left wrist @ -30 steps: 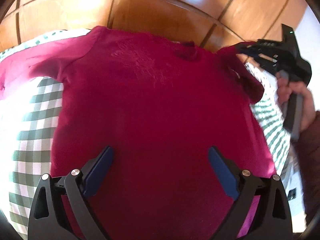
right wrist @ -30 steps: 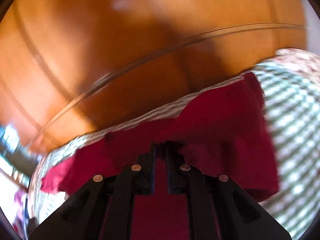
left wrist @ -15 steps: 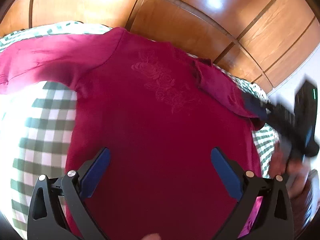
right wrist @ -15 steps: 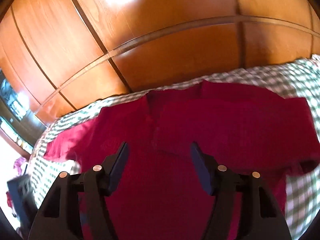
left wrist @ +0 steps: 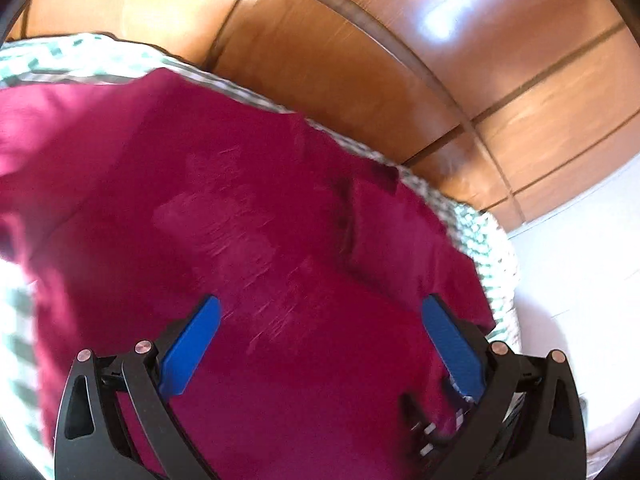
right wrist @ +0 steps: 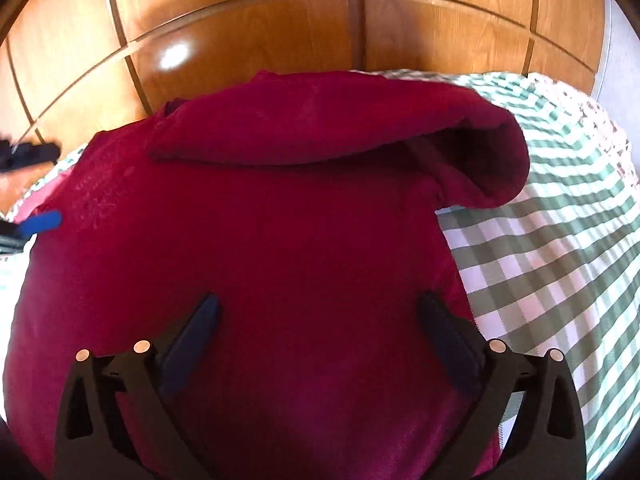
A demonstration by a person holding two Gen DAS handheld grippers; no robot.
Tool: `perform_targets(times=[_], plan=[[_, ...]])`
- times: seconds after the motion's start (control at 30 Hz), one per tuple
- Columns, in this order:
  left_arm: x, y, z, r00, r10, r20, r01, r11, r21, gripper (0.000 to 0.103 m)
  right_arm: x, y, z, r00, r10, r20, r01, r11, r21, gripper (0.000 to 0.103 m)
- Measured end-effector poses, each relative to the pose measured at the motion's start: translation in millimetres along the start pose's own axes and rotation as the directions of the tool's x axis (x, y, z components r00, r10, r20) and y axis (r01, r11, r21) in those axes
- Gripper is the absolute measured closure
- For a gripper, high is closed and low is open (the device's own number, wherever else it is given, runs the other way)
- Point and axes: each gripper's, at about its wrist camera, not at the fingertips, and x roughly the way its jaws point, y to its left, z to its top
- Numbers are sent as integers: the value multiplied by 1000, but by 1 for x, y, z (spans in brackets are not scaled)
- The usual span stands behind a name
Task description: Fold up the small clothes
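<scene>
A small dark red long-sleeved top [right wrist: 280, 232] lies flat on a green and white checked cloth [right wrist: 552, 248]. One sleeve [right wrist: 340, 124] lies folded across its chest. The top also fills the left wrist view [left wrist: 248, 240], blurred. My right gripper [right wrist: 318, 320] is open and empty above the lower body of the top. My left gripper [left wrist: 320, 320] is open and empty above the top's middle; its blue pads [right wrist: 42, 222] show at the left edge of the right wrist view. The other sleeve [left wrist: 52, 120] spreads out to the left.
A wooden panelled wall [right wrist: 320, 20] stands right behind the cloth's far edge. A pale floor or wall [left wrist: 580, 280] lies off the cloth's right side in the left wrist view. A flowered fabric [right wrist: 600, 108] shows at the far right.
The right gripper let go of the sleeve, which now lies folded across the chest, opened and drew back over the body. The left gripper moved forward and right over the top.
</scene>
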Motion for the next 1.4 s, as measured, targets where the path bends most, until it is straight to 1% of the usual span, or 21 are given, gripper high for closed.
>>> perform_targets(times=[0.07,0.13,0.23,0.33,0.4,0.5,0.53,0.57,0.6,0.63,0.67,0.7,0.77,0.8,0.93,1.0,1.1,1.17,1.27,1.37,1.4], plan=[[10,-3,6,1000,-29,-11,29,999,-22,3,1,5,0,1000,-19,-4,19,1000,-18,3],[24,-2,14,996,-85,-22,83,993,-84,3,4,7,1,1000,-17,-8,17,1000,-16,3],[39,-2,26,994,-100,-45,95,990,-106,3,6,3,2,1000,-1,-8,1,1000,-7,3],[53,-9,33,993,-45,-105,38,997,-69,3,6,4,1,1000,-3,5,3,1000,-7,3],[56,-16,33,995,-7,-99,1,998,-58,3,5,4,0,1000,-7,14,7,1000,-10,3],[62,-27,35,994,8,-105,-10,1000,-20,4,4,3,-1,1000,-2,17,2,1000,-6,3],[64,-30,35,994,12,-104,-12,1000,-5,11,4,3,-1,1000,-2,17,2,1000,-6,3],[68,-36,34,995,33,-99,-31,999,23,25,4,3,-1,1000,-2,17,3,1000,-6,3],[73,-40,37,994,45,-101,-42,998,37,33,4,4,-1,1000,-2,18,2,1000,-6,3],[77,-44,38,993,30,-113,-25,999,48,51,4,4,-1,1000,-2,18,2,1000,-6,3],[82,-47,38,991,9,-136,-1,998,55,62,4,4,-1,1000,-1,18,2,1000,-6,3],[88,-51,38,988,16,-156,-6,998,63,67,4,4,-1,1000,-3,17,3,1000,-6,3],[91,-53,37,986,0,-164,12,997,71,93,4,4,-1,1000,-2,17,2,1000,-6,3],[91,-55,37,986,-8,-168,22,997,78,98,4,4,-1,1000,-2,18,2,1000,-6,3],[58,-57,49,992,-100,-80,105,993,56,99,4,4,-1,1000,-1,18,2,1000,-6,3],[33,-59,59,989,-148,-22,149,988,50,99,4,4,-1,1000,-1,18,1,1000,-5,3],[-7,-58,70,981,-185,64,181,981,66,99,3,2,-1,1000,8,19,-8,1000,1,3],[-32,-54,73,977,-175,120,166,983,79,99,2,-1,-1,999,27,20,-27,1000,13,3],[-57,-41,69,980,-134,147,121,988,98,99,-1,-5,2,998,62,15,-62,997,36,3],[-65,-22,61,986,-72,148,57,993,100,99,-10,-17,10,988,150,31,-152,982,111,3],[-66,-13,57,988,-47,145,34,995,91,99,-14,-25,15,978,202,50,-207,964,168,3]])
